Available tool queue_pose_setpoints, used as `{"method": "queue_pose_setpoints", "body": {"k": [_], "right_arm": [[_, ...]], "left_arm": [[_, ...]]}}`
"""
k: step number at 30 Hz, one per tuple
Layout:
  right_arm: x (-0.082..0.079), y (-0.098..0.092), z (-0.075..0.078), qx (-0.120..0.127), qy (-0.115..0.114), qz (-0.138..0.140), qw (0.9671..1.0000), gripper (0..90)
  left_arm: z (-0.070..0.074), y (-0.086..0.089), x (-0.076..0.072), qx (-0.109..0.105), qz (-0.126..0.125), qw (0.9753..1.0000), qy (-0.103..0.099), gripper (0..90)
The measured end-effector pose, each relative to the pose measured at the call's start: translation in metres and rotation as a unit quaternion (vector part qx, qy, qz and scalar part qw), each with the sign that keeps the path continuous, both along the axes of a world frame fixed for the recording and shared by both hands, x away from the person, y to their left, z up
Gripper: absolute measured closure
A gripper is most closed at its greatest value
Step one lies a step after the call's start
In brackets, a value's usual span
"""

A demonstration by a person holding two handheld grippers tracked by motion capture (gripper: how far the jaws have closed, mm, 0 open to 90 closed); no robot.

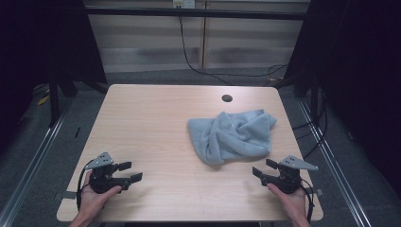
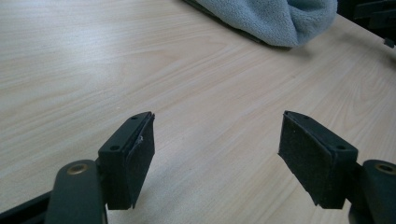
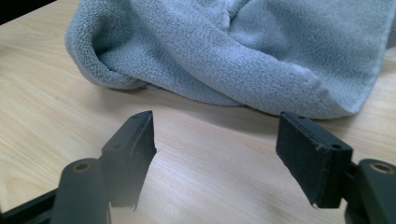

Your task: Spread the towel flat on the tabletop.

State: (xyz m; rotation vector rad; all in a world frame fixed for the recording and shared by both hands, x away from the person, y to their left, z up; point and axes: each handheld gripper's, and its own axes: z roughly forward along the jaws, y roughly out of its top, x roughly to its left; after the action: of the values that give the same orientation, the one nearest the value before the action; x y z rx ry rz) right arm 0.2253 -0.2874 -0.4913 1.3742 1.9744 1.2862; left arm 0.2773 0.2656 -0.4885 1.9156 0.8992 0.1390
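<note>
Setting: dark room with a pale panelled wall at the back and black cables trailing down it to the floor.

Table (image 1: 156,123): light wood top with rounded corners and a round cable hole (image 1: 227,98) near the far edge.

Towel (image 1: 231,135): light blue-grey terry cloth, crumpled in a loose heap on the right half of the table, folds twisted across the middle. Its near edge lies on bare wood.

Left gripper (image 1: 129,171): held in the person's left hand (image 1: 97,194) at the near left corner, jaws spread apart, nothing between them. It points toward the table's middle, well apart from the towel. In the left gripper view the towel (image 2: 275,21) lies far ahead at the top.

Right gripper (image 1: 263,168): held in the right hand (image 1: 292,198) at the near right, jaws spread apart and empty, aimed at the towel and near its front edge, not touching. In the right gripper view the towel (image 3: 243,56) lies just beyond the jaw tips.
</note>
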Motion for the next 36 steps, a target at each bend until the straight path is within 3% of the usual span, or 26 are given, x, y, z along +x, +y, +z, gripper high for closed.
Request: {"method": "queue_pose_setpoints", "body": {"k": [8,10,13,16,18,22,26,27,28,31,32,36], "right_arm": [[0.004,0.008,0.004,0.01,-0.007,0.019,0.9998,28.2],[0.006,0.014,0.009,0.003,0.01,0.033,0.9994,29.2],[0.009,0.016,0.011,0.004,0.009,0.041,0.9991,29.2],[0.018,0.021,0.013,0.001,0.01,0.049,0.9988,30.2],[0.029,0.029,0.02,-0.021,0.026,0.039,0.9987,30.2],[0.044,0.037,0.039,-0.008,0.03,0.074,0.9968,29.6],[0.071,0.041,0.05,-0.018,0.029,0.088,0.9955,27.1],[0.071,0.041,0.05,-0.018,0.029,0.088,0.9955,27.1],[0.086,0.044,0.048,-0.016,0.037,0.094,0.9948,27.0],[0.099,0.049,0.043,-0.023,0.043,0.094,0.9944,26.3],[0.11,0.055,0.036,-0.031,0.055,0.095,0.9934,26.6],[0.125,0.065,0.018,-0.054,0.073,0.097,0.9912,26.9]], "left_arm": [[-0.001,-0.001,0.002,0.003,-0.004,1.0,0.005,25.9],[0.0,-0.002,0.002,0.003,-0.005,1.0,0.004,25.9],[0.001,-0.002,0.001,0.0,-0.004,1.0,0.002,25.9],[0.002,-0.002,0.0,0.003,-0.004,1.0,0.002,25.9],[0.002,-0.002,-0.001,0.001,-0.007,1.0,0.001,25.9],[0.003,-0.002,-0.001,-0.001,-0.008,1.0,-0.002,25.9],[0.003,-0.001,-0.001,0.001,-0.008,1.0,-0.002,25.9],[0.003,-0.001,-0.001,0.001,-0.008,1.0,-0.002,25.9],[0.003,-0.001,-0.001,-0.002,-0.007,1.0,-0.001,25.9],[0.003,-0.001,-0.001,-0.001,-0.008,1.0,-0.001,25.9],[0.002,-0.001,-0.001,0.0,-0.007,1.0,-0.001,25.9],[0.002,-0.001,-0.001,0.002,-0.009,1.0,-0.001,25.9]]}}
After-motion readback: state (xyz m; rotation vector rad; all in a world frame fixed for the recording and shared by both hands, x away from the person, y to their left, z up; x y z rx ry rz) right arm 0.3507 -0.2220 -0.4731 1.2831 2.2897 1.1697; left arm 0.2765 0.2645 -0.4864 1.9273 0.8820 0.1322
